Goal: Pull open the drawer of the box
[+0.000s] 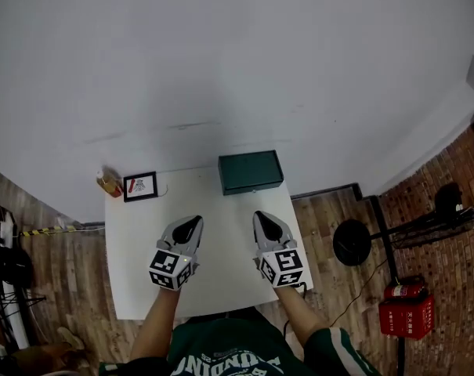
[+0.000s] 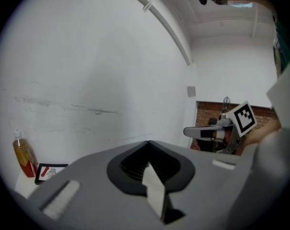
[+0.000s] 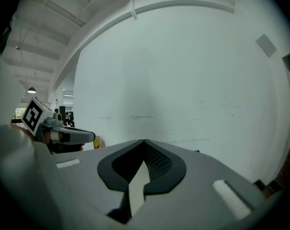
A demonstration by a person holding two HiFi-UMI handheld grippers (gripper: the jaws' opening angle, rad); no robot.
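A dark green box (image 1: 251, 171) stands at the far edge of the white table (image 1: 221, 249), against the wall; its front face looks towards me and its drawer looks closed. My left gripper (image 1: 192, 222) hovers over the table's middle, well short of the box and to its left, jaws shut with nothing in them. My right gripper (image 1: 259, 217) is beside it, just below the box's front, also shut and empty. In the left gripper view the shut jaw tips (image 2: 148, 142) meet against the white wall, and the right gripper (image 2: 202, 131) shows at the side. The right gripper view shows its tips (image 3: 144, 141) closed.
A small framed card (image 1: 139, 186) and an amber bottle (image 1: 108, 183) stand at the table's far left corner. A white wall rises right behind the table. On the wooden floor to the right lie a round weight plate (image 1: 351, 242) and a red case (image 1: 407, 312).
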